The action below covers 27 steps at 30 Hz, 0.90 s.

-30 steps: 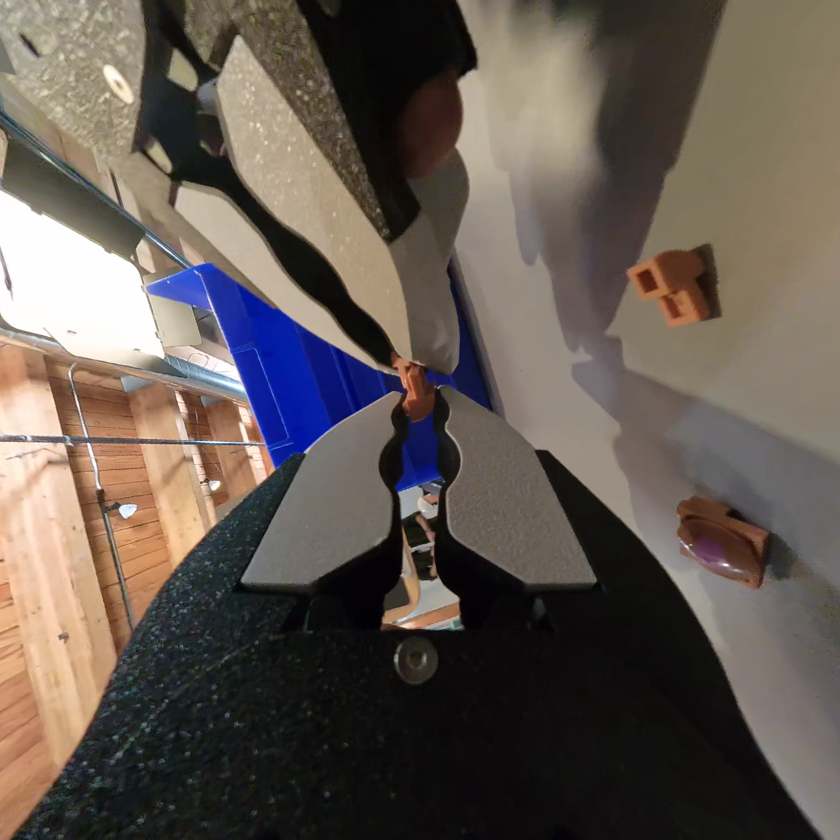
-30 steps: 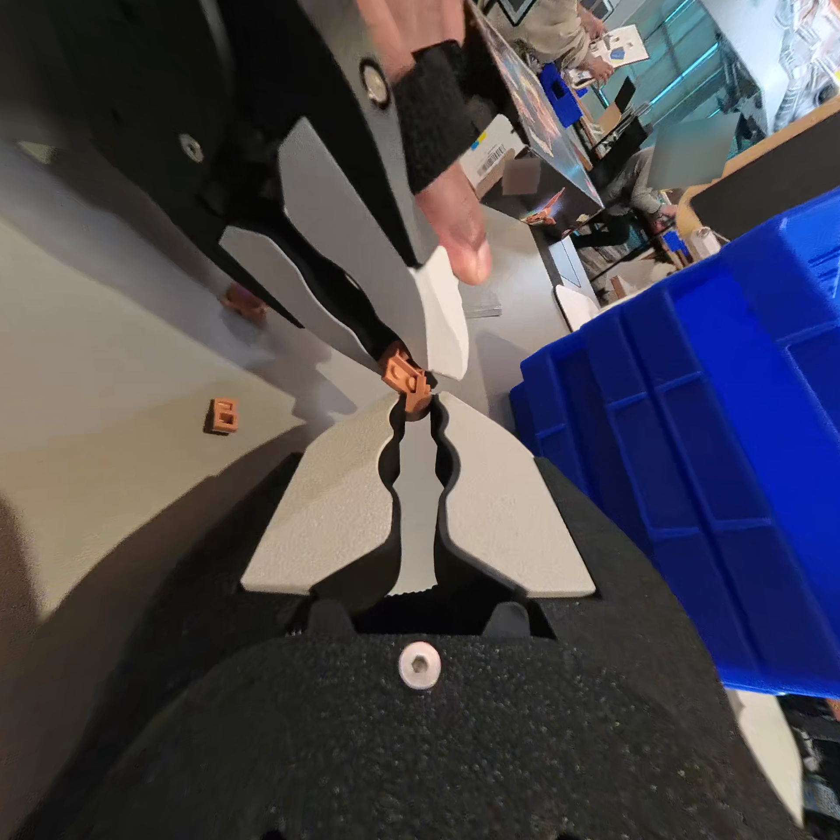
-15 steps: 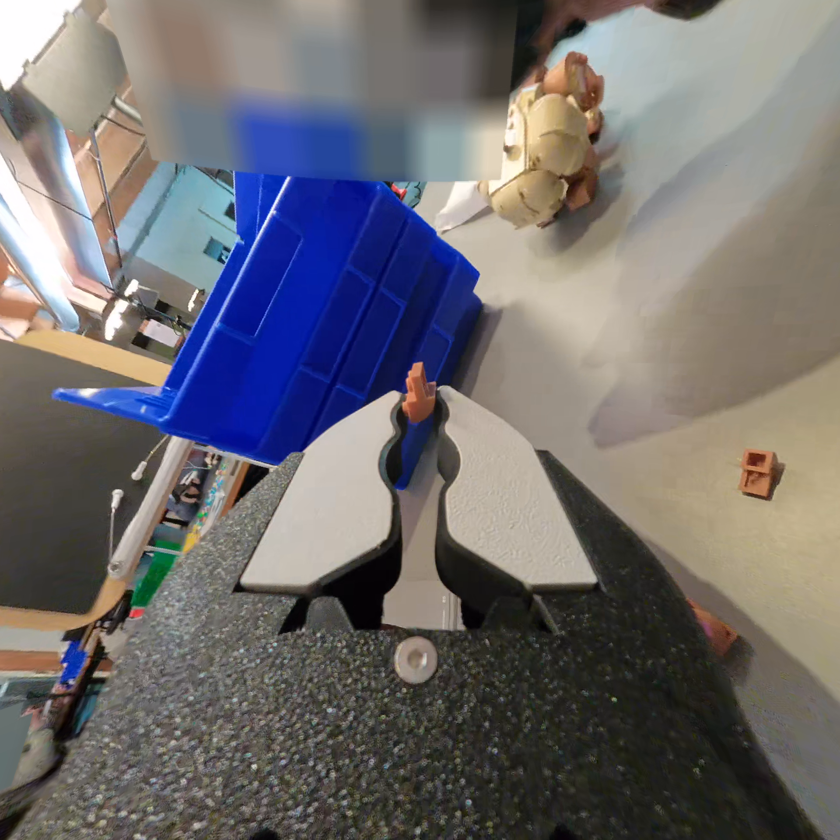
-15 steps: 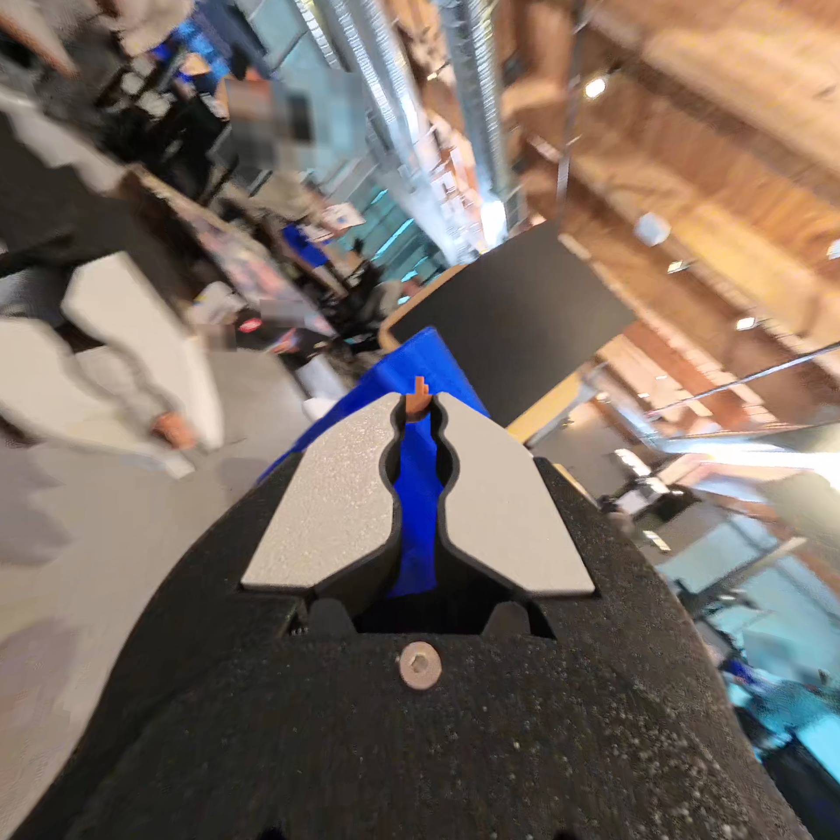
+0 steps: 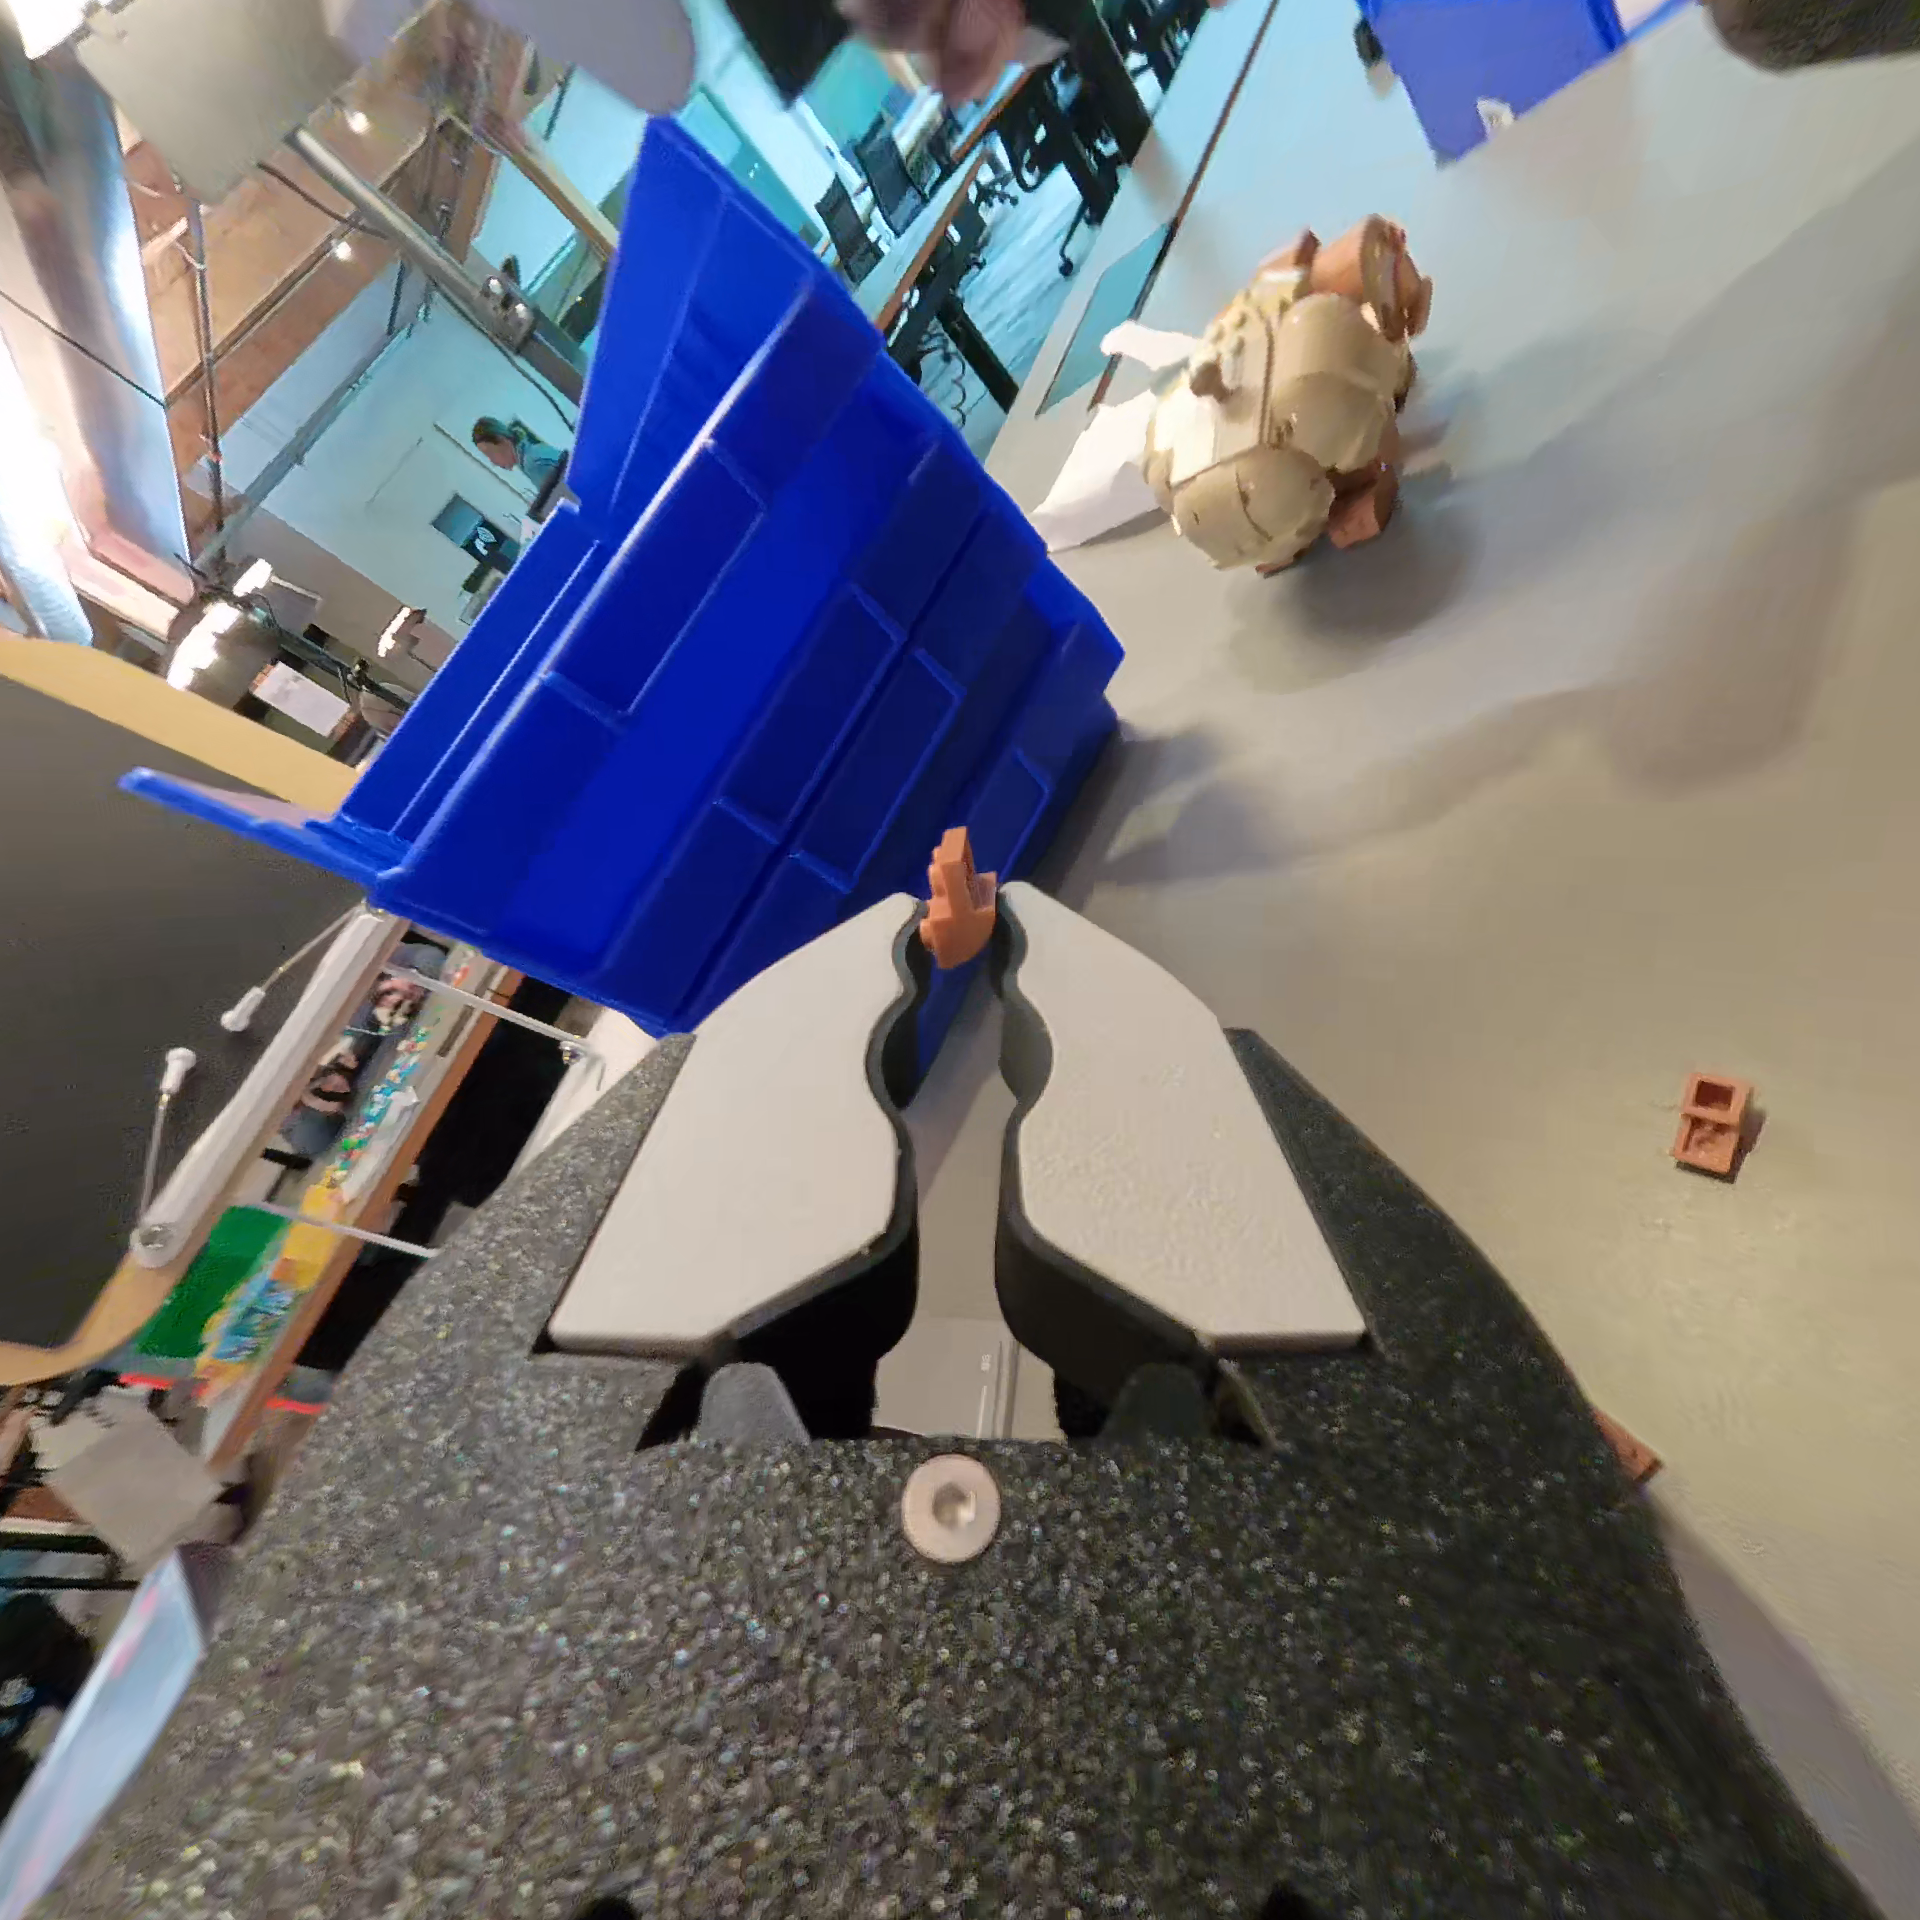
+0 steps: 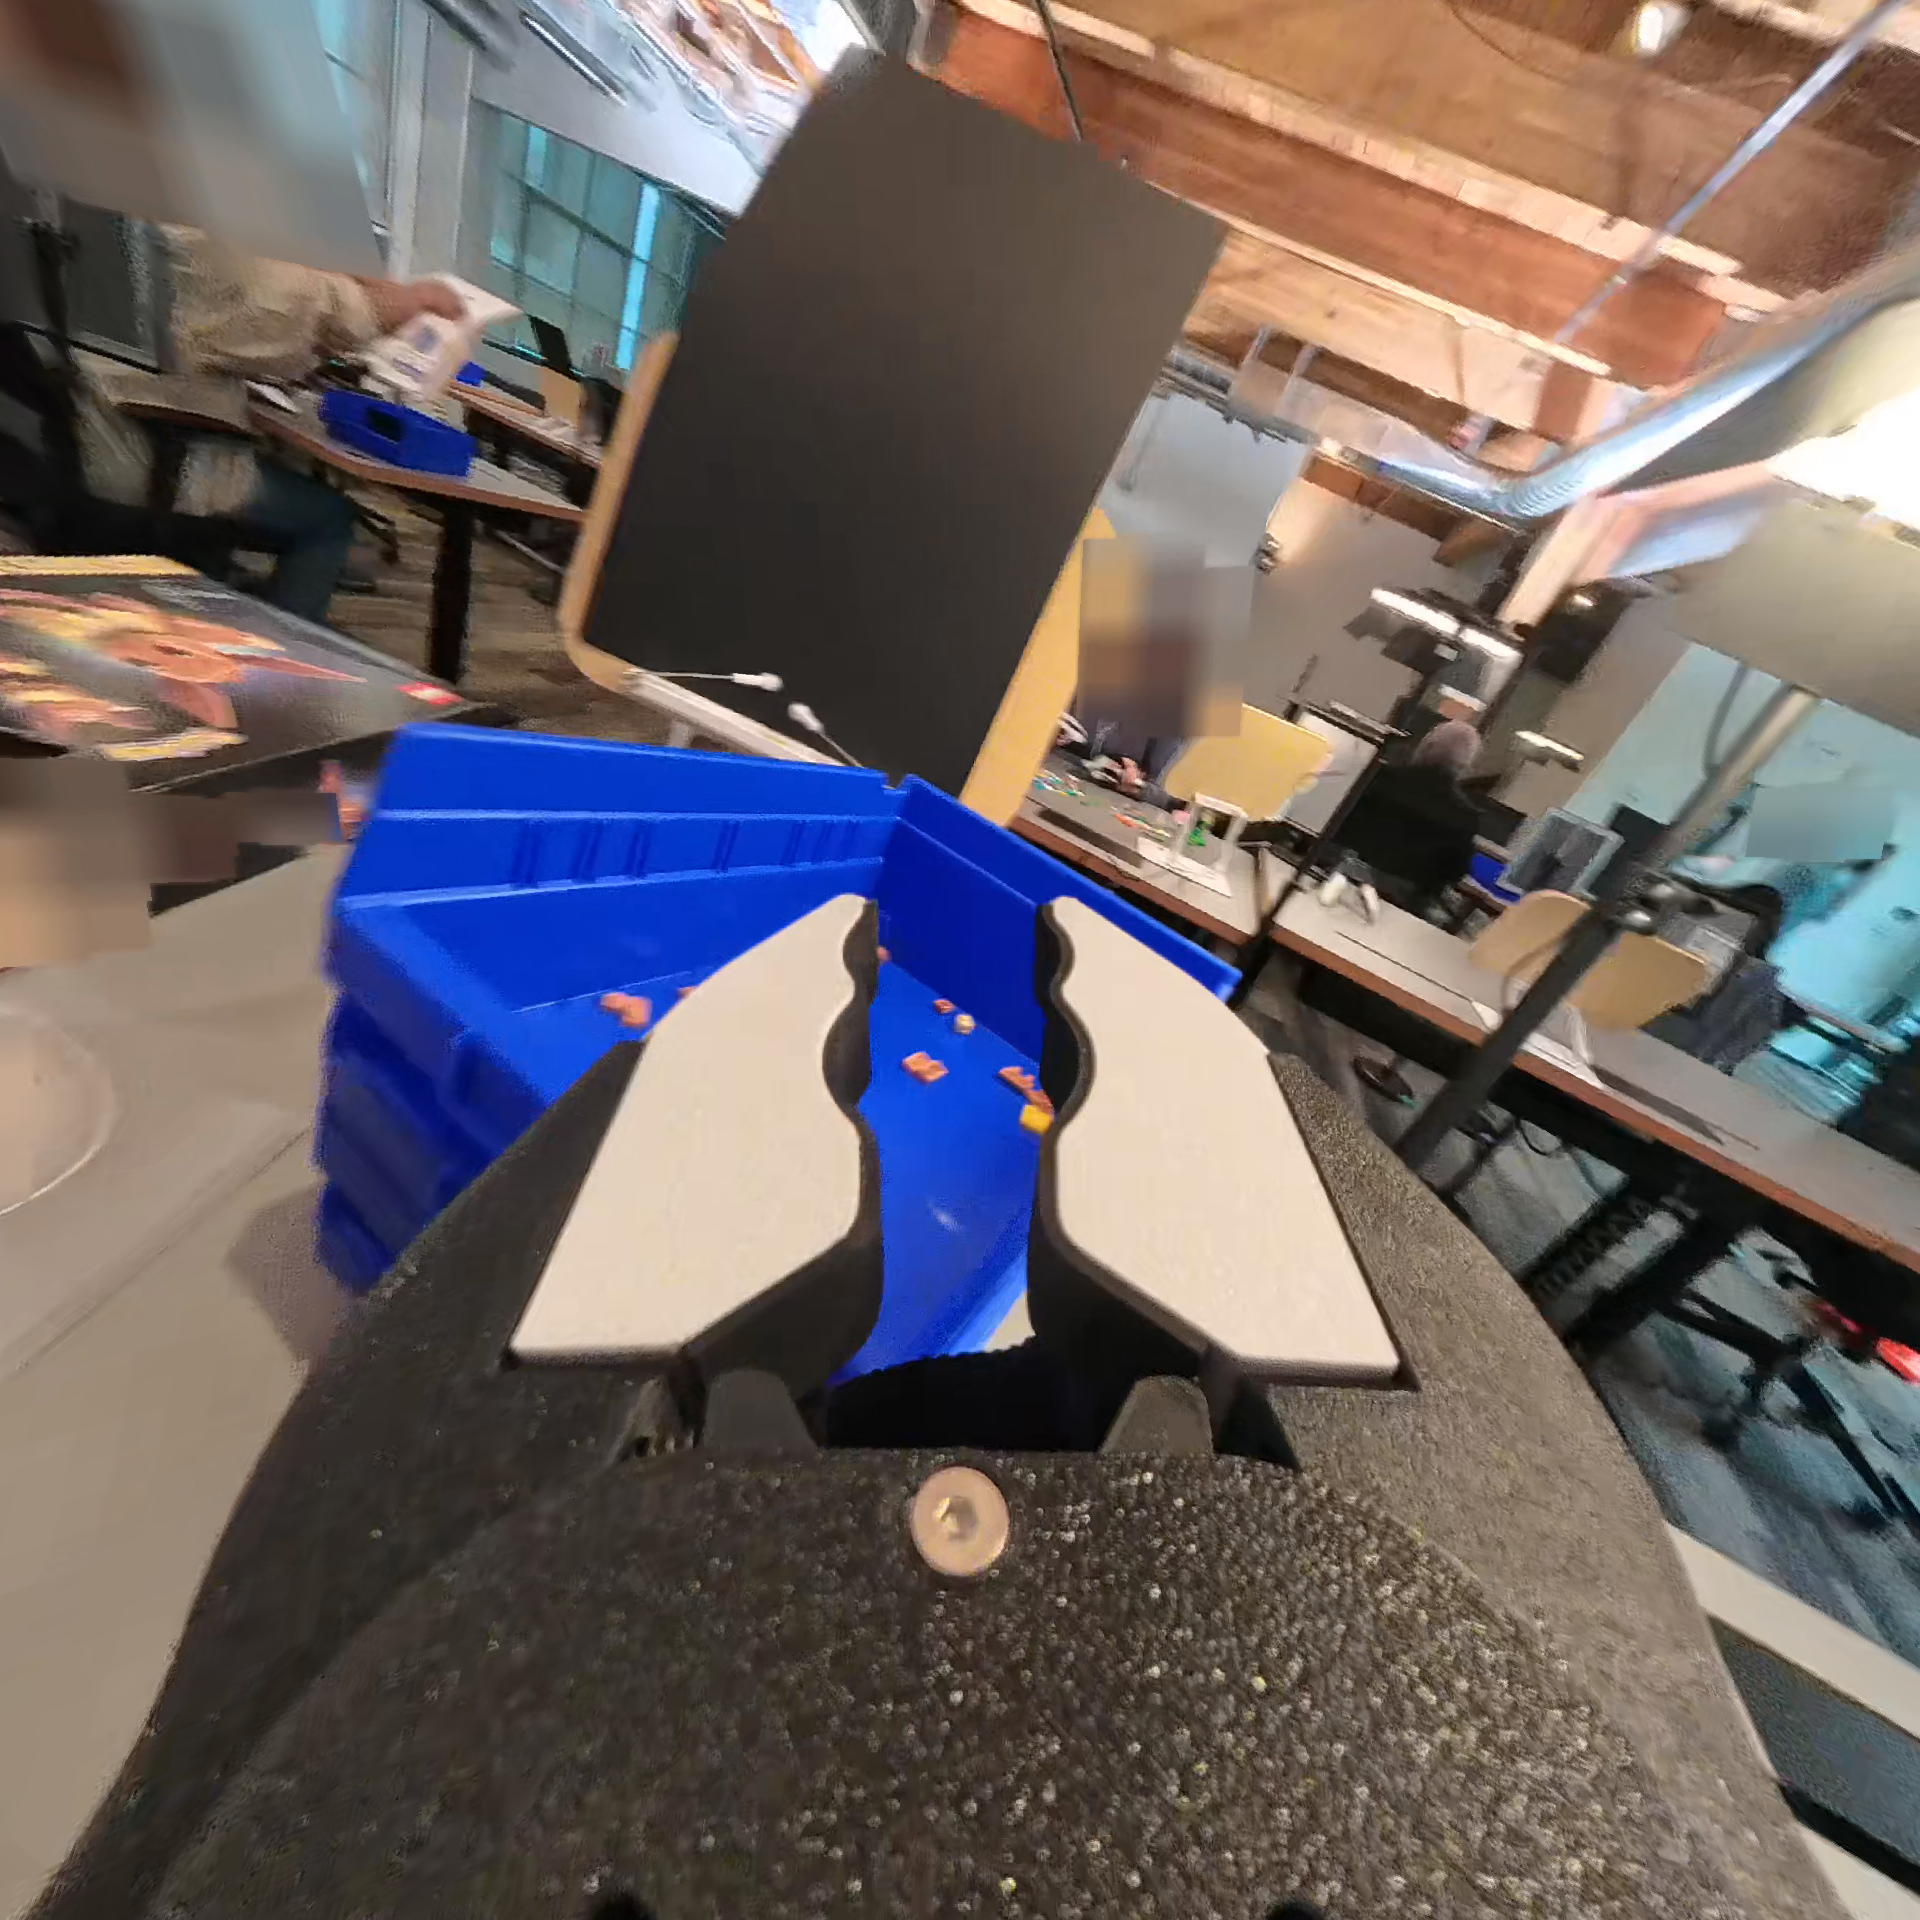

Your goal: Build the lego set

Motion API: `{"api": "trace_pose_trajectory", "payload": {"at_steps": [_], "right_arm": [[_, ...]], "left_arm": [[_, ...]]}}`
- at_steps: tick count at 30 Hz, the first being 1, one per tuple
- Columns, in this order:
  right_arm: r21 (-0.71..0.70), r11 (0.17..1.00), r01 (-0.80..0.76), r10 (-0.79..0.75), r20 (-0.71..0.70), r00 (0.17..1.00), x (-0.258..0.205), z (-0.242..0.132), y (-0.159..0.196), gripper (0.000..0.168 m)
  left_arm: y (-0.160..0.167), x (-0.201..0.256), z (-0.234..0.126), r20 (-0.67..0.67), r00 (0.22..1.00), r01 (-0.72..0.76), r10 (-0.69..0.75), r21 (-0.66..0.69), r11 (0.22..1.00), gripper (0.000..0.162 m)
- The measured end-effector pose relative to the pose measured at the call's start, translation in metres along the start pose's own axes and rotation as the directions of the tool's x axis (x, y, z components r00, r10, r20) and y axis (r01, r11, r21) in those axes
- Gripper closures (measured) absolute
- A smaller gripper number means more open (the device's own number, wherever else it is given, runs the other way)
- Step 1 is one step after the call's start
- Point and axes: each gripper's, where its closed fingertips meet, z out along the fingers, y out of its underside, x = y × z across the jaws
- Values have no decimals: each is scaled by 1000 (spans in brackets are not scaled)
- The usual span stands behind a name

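The grey tabletop [image 5: 1507, 831] carries a blue bin [image 5: 727, 675]. The left hand-held gripper [image 5: 961, 920] clamps an orange piece [image 5: 954, 914]; the right hand-held gripper [image 6: 956, 935] hangs over the bin, fingers apart.

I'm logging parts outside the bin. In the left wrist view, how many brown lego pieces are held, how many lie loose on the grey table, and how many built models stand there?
brown piece held in the left tool: 1
loose brown pieces on the table, one half hidden: 2
tan model: 1
Total: 4
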Motion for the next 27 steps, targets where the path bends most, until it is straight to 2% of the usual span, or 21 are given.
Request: {"api": "trace_pose_trajectory", "payload": {"at_steps": [2,4,6,9,11,16,20,24,27], "right_arm": [[0,1000,2,-1,142,990,-30,-22,4,143],[-79,996,47,-14,380,925,-84,-48,27,143],[-167,975,149,-13,621,784,-146,-83,64,144],[-252,940,228,81,818,570,-216,-129,115,143],[-296,921,252,145,863,485,-240,-143,137,141],[-344,893,291,200,881,428,-261,-148,153,138],[-366,863,349,192,876,442,-268,-146,165,140],[-368,841,398,159,869,468,-269,-143,172,160],[-344,850,399,107,854,509,-260,-133,166,160]], "left_arm": [[-5,-6,-3,2,998,69,-69,34,997,152],[-7,-14,-5,6,988,152,-152,65,986,152],[-6,-21,-7,8,974,223,-224,87,971,152],[-2,-26,-6,6,959,280,-282,96,955,152],[0,-26,-6,3,956,293,-294,94,952,152],[-2,-23,-5,-5,962,274,-274,92,957,152],[-5,-21,-6,-20,961,276,-275,102,956,152],[-8,-20,-7,-26,961,278,-277,112,954,152],[-11,-19,-8,-36,957,291,-289,126,948,152]]}}
